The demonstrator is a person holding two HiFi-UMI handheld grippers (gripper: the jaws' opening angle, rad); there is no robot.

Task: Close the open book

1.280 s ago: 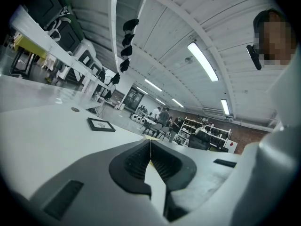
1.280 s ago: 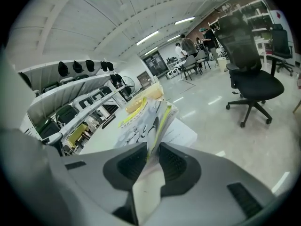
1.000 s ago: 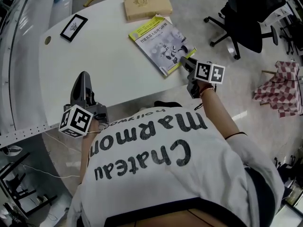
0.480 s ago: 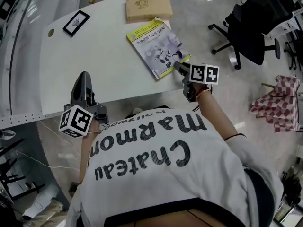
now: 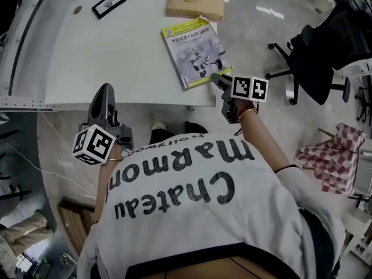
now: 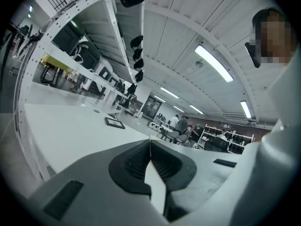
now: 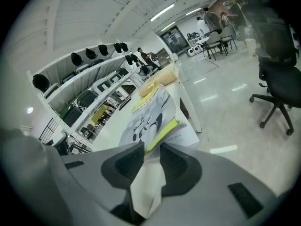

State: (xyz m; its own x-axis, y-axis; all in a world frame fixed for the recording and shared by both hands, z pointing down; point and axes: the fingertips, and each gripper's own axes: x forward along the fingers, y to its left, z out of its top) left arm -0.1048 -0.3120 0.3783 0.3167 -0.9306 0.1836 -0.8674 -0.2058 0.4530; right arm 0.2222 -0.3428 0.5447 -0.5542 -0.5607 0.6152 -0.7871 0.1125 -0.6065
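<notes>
Book (image 5: 195, 48) is on the white table (image 5: 116, 57), cover up, at the table's near right corner. Its nearest corner sits at the table's right edge, maybe slightly over it. Cover looks flat, so I'd call it closed or as good as.

Handling: it reads as a soft-cover paperback, so light, with a cover that bends rather than levers. The cover looks glossy, so expect pads to slide if pushed flat on it. Best hold is the free corner at the table's edge, thin side between the jaws, and don't squeeze hard or the pages will crease. Can't tell from here which long side is the spine.

Right gripper (image 5: 216, 79) is angled down at that corner from off the table's right edge, hand (image 5: 239, 106) behind the marker cube and forearm running back to the body. Its jaws have just been opening. In the right gripper view the book's (image 7: 150, 112) yellow-edged corner sits in the gap of that gripper (image 7: 151, 147), and the jaws stand partly apart, wider than the corner, so I read no clamp (looks like a let-go).

Left gripper (image 5: 104, 92) is roughly level at the table's near edge, well away from the book. Its own view shows that gripper (image 6: 150, 142) with the jaws fully together and nothing between them.
</notes>
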